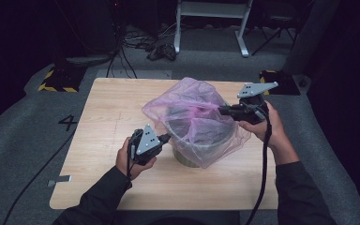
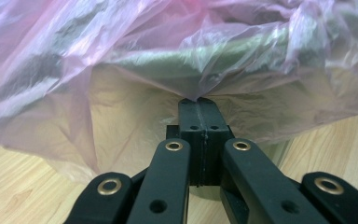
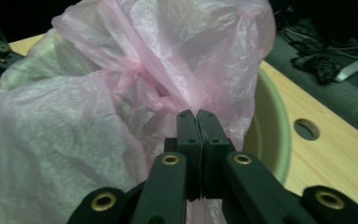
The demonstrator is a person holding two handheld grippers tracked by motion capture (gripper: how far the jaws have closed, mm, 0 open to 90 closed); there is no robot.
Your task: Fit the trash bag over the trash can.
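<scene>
Left gripper (image 1: 165, 138) at seven o'clock of the green bin (image 1: 187, 157), right gripper (image 1: 221, 110) at two; both reach level, each clamping the pink bag (image 1: 192, 112)

A bin (image 1: 194, 149) stands on the table (image 1: 108, 117), between the two grippers. A plastic bag (image 1: 192, 105) sits in the bin and hangs over its rim. The left gripper (image 2: 198, 100) is just in front of the bin's near side, fingers (image 2: 189, 116) pressed together on a fold of bag. The right gripper (image 3: 196, 112) is at the far right rim, fingers (image 3: 186, 128) pinching the bag there. A hole (image 3: 306, 129) in the table lies right of those fingers.
</scene>
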